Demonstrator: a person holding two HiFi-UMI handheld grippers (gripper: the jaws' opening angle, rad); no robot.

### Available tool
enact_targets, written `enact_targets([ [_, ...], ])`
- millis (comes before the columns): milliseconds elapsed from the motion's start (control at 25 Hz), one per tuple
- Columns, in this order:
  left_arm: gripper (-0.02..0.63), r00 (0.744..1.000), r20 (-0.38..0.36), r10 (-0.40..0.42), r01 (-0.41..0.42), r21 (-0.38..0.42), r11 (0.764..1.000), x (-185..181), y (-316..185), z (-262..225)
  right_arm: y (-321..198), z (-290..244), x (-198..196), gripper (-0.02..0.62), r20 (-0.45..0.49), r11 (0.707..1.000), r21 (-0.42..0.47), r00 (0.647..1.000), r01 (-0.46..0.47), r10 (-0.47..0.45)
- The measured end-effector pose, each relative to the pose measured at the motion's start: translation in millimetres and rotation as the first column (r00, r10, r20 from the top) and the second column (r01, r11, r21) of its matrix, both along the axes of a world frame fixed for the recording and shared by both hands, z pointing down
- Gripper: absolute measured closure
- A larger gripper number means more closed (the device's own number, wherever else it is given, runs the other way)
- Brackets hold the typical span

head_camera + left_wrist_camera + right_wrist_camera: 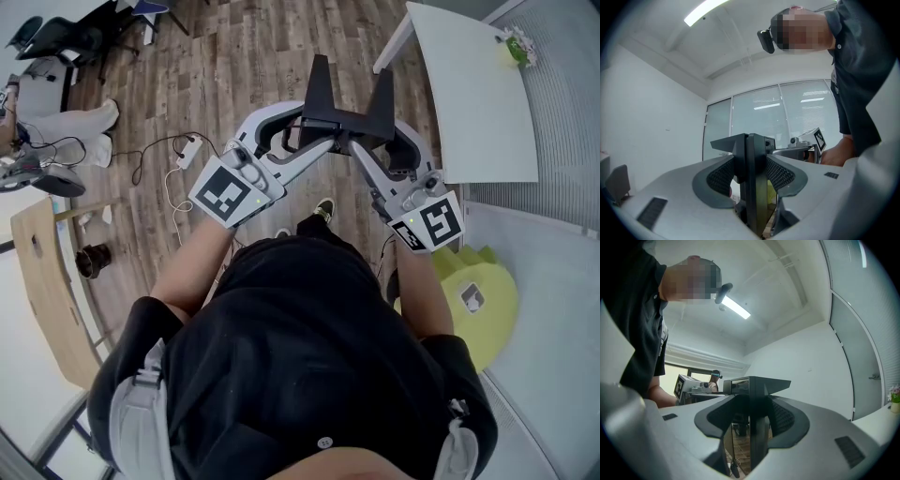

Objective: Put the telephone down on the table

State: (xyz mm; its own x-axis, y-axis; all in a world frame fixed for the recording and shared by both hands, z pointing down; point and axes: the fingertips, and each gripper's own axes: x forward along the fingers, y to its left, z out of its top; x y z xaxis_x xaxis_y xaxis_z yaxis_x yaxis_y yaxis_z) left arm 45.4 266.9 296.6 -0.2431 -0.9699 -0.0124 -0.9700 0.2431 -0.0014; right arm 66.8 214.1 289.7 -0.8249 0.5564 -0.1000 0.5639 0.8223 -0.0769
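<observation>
The black telephone [348,101] hangs in the air over the wooden floor, carried between both grippers in front of the person's body. My left gripper [317,134] is shut on its left side and my right gripper [371,142] on its right side. In the left gripper view the ribbed pads [721,174] press against the telephone's upright black body [752,161]. The right gripper view shows the same grip: the telephone [757,386] stands clamped in my right gripper [751,417]. The white table [473,103] lies ahead to the right, beyond the telephone.
A small green item [515,47] sits at the table's far corner. A yellow-green seat [480,302] stands low on the right. Cables and a white power strip [187,156] lie on the floor to the left, near a wooden board [45,281] and a dark cup [93,259].
</observation>
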Motion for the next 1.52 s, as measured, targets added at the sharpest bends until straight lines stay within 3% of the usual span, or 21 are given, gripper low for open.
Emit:
enact_targets([
  [640,0.388,1.0,0.012,-0.012,0.012,0.024,1.0,-5.4,-7.6,-8.6,-7.4,-8.6,-5.6,0.367,0.024,1.0,0.026,1.0,0.009,-0.01],
  [960,0.388,1.0,0.017,0.025,-0.026,0.028,0.999,-10.4,-13.2,5.7,-12.1,4.7,-8.3,0.367,0.033,0.999,0.03,0.999,-0.031,0.03],
  [1200,0.388,0.996,-0.006,0.094,-0.094,0.042,0.995,-93.5,-31.4,-3.1,-28.7,-5.7,-88.3,0.368,0.005,0.995,0.045,0.996,-0.093,0.093],
  [1520,0.388,0.985,0.007,0.173,-0.174,0.049,0.984,-167.5,-33.2,-12.1,-28.0,-14.4,-158.5,0.368,0.01,0.984,0.051,0.985,-0.171,0.171],
])
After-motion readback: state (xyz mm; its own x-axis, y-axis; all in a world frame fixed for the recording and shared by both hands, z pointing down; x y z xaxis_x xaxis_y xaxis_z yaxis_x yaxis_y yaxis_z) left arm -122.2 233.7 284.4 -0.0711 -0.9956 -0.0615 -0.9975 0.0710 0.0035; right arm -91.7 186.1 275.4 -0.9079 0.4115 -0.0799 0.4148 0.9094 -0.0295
